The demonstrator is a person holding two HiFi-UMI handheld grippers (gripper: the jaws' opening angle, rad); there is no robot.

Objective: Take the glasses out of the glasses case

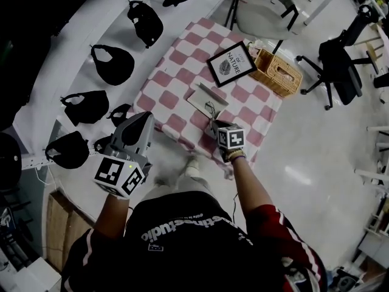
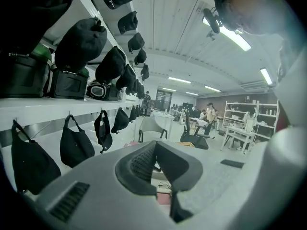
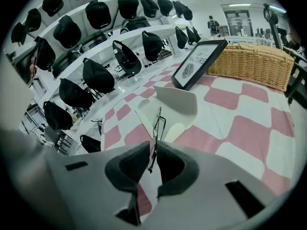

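Right gripper view showed my right gripper (image 3: 154,150) clenched on the thin glasses (image 3: 158,123), their frame reaching toward twelve o'clock over the open glasses case (image 3: 178,104) on the checked cloth (image 3: 240,133). My left gripper (image 2: 156,146) was closed on nothing, well off at the case's eight o'clock. I judged a slow, straight lift best, with a light grip so the wire frame would neither bend nor snag the lid
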